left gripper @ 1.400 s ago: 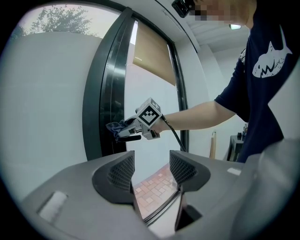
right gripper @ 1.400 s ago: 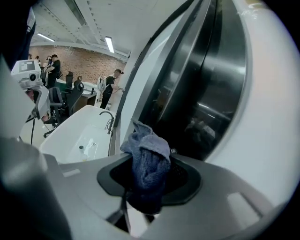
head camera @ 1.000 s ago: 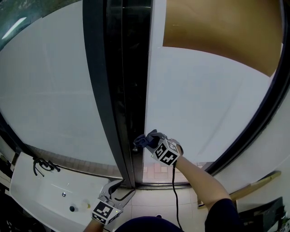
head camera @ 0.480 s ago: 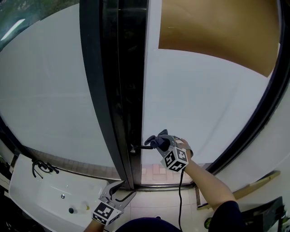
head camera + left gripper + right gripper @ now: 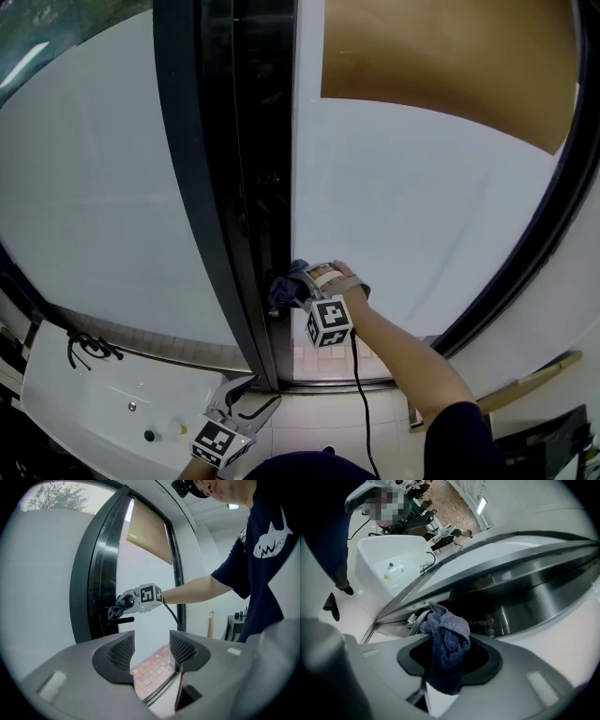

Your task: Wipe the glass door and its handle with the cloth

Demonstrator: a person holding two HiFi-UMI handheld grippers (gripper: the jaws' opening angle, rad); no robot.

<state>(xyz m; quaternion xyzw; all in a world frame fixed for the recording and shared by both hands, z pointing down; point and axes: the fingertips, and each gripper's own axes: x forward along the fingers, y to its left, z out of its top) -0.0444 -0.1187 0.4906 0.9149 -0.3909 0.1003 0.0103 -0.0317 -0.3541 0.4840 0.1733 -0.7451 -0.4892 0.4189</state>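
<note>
The frosted glass door (image 5: 412, 197) hangs beside a tall black frame (image 5: 234, 187). My right gripper (image 5: 298, 289) is shut on a blue-grey cloth (image 5: 286, 286) and presses it onto the door's black handle (image 5: 123, 619) at the frame's edge. In the right gripper view the cloth (image 5: 446, 644) bunches between the jaws, hiding most of the handle. From the left gripper view, the cloth (image 5: 118, 610) sits on top of the handle. My left gripper (image 5: 246, 401) hangs low near the floor, open and holding nothing, well below the handle.
A white sink unit (image 5: 103, 403) with a drain stands at the lower left. A second frosted pane (image 5: 84, 178) lies left of the frame. Brick paving (image 5: 152, 660) shows through the door's clear bottom strip. A wooden stick (image 5: 525, 384) leans at the lower right.
My right gripper swung out right from the frame half a second ago, then came back left and up, pressing the cloth onto the handle. The left gripper stayed still.
</note>
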